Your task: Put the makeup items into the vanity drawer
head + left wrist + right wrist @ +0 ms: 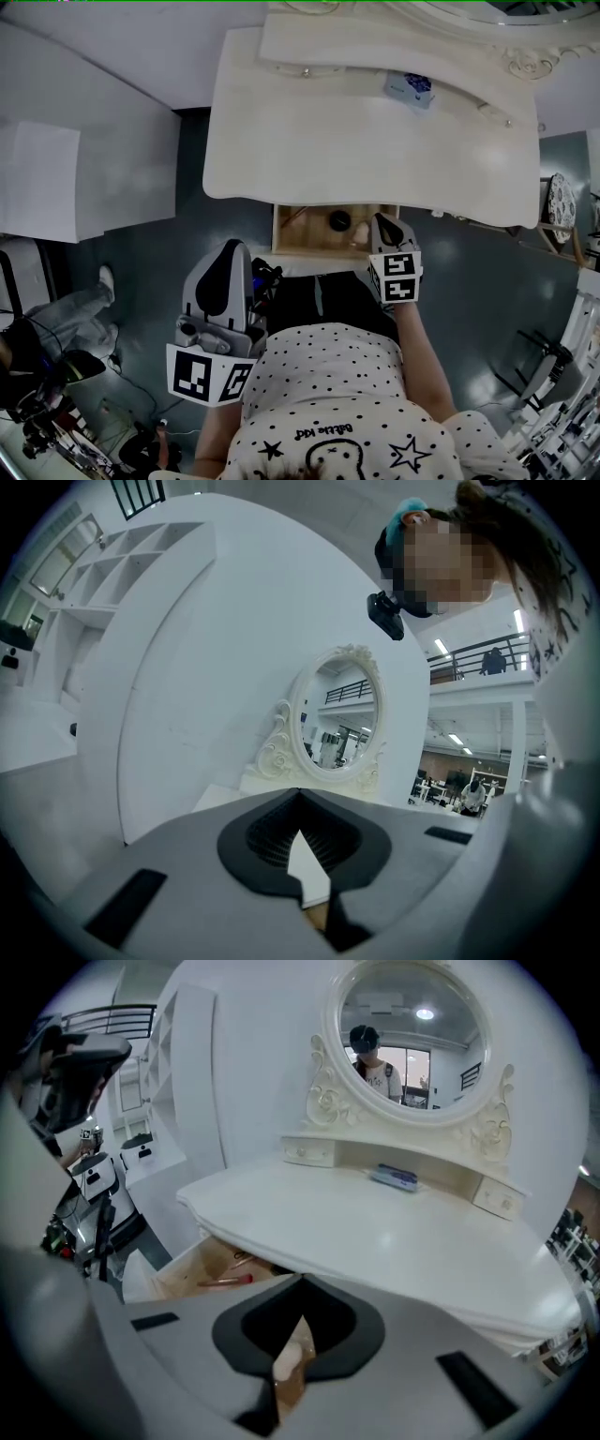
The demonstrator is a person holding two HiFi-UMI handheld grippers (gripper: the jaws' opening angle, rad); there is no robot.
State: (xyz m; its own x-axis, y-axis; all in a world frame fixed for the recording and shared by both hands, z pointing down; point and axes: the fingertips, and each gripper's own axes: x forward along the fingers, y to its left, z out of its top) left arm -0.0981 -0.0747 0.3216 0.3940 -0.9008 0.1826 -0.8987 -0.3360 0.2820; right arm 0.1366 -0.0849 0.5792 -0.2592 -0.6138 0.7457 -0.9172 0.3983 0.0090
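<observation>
The white vanity (pixel 356 141) has its wooden drawer (pixel 292 234) pulled out below the front edge. Inside lie a black round item (pixel 339 221) and a pale item (pixel 359 233); the right gripper view also shows a red-tipped stick (pixel 225 1281) in the drawer (pixel 187 1274). My right gripper (pixel 386 225) hangs over the drawer's right end, jaws shut, nothing clamped; the pale item shows beyond the slit of the right gripper (pixel 291 1335). My left gripper (pixel 228 251) is held back left of the drawer, and in its own view the left gripper (pixel 305 874) is shut and empty.
A blue-and-white packet (pixel 409 89) lies on the vanity's raised back shelf, under the oval mirror (pixel 412 1035). White cabinets (pixel 84 178) stand to the left. A person's leg (pixel 80 305) and camera gear sit lower left. A rack (pixel 561 211) stands to the right.
</observation>
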